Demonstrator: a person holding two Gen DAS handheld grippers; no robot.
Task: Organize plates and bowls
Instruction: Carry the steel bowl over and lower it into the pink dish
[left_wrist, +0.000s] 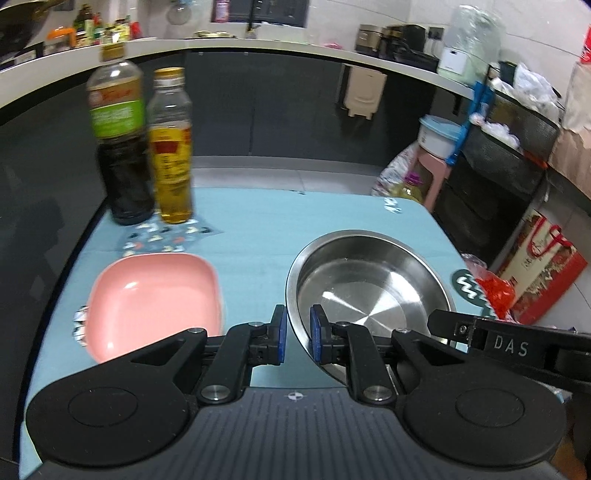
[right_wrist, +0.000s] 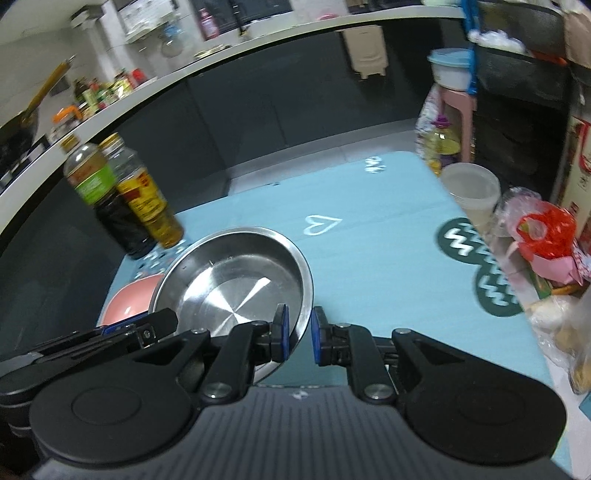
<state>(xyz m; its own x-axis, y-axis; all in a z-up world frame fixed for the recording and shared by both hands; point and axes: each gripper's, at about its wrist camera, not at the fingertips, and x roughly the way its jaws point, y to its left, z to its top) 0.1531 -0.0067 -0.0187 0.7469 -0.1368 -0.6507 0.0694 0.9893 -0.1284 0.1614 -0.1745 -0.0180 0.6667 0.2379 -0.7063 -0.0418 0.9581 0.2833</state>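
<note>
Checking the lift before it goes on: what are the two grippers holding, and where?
Both hold the steel bowl by its rim: left gripper on the near-left edge, right gripper on the near-right edge.

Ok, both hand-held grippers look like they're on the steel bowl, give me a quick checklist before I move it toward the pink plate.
1. Left hand-held gripper clamped on the steel bowl rim: ok, a pad sits on each side of the rim.
2. Right hand-held gripper clamped on the opposite rim: ok.
3. Bowl empty: ok, nothing shows inside.
4. Pink plate empty to receive it: ok.
5. Two bottles out of the path: ok, they stand behind the plate at the table's far edge.
6. Bowl lifted off the blue tablecloth: cannot tell.
</note>
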